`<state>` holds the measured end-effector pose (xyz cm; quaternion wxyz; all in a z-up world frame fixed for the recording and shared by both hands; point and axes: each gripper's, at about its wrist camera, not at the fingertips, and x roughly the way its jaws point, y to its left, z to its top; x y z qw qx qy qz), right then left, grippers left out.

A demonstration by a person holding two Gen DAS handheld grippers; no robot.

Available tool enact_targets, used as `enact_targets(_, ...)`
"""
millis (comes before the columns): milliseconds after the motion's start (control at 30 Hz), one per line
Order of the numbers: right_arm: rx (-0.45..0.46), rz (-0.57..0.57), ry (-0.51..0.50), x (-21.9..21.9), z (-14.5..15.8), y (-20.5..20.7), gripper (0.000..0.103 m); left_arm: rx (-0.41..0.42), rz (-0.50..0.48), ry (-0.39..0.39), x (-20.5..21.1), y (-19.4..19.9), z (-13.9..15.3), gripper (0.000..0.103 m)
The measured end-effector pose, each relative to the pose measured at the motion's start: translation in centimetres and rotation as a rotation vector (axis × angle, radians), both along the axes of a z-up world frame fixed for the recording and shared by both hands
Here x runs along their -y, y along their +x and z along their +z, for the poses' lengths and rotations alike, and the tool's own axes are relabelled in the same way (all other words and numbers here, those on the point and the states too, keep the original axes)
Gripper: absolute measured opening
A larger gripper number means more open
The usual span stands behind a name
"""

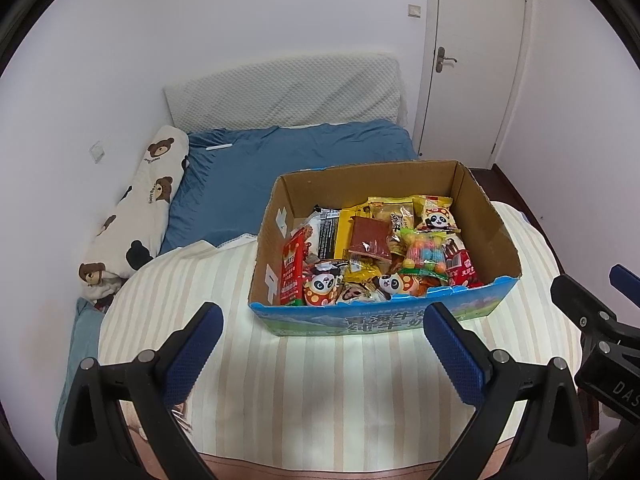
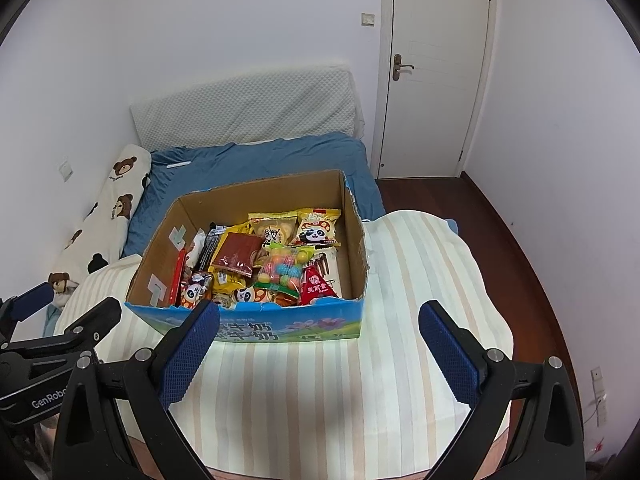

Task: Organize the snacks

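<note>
While both of your tools hang over the cream striped quilt (image 1: 320,380), nothing is pinched in either: the left gripper (image 1: 324,344) has its blue-padded fingers (image 1: 196,352) spread wide, and the right gripper (image 2: 320,344) is spread just as wide.

Far to your left gripper's left lies the long white bear-print bolster (image 1: 136,216) on the blue sheet (image 1: 280,168); leave it alone. Straight ahead, just past the fingertips, sits the open cardboard milk carton with the blue printed front (image 1: 380,320), and every snack you can see is already inside it.

Working across the carton from its left wall: a tall red packet (image 1: 292,272) stands on edge, then a black-labelled bar wrapper (image 1: 328,232), a dark red sachet (image 1: 370,238) lying on yellow packs, a clear bag of coloured candy balls (image 1: 424,252), panda-printed pouches (image 1: 436,216) at the back, and a red triangular pack (image 2: 318,286) nearest the right wall.

This fits either a sorted carton or a jumbled one awaiting sorting; the pictures do not settle which. For any grasp, I would come down vertically, take flat pouches by a crimped edge, and keep the carton's torn front rim clear of your fingers.
</note>
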<state>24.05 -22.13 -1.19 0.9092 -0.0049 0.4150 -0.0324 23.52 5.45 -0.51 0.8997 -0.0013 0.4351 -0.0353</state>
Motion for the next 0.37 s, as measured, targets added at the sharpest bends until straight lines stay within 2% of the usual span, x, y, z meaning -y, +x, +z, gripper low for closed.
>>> enact_targets(367, 0.003, 0.0, 0.002, 0.03, 0.09, -0.15, 0.102, 0.018, 0.001, -0.003, -0.38, -0.13, 0.65, 0.103)
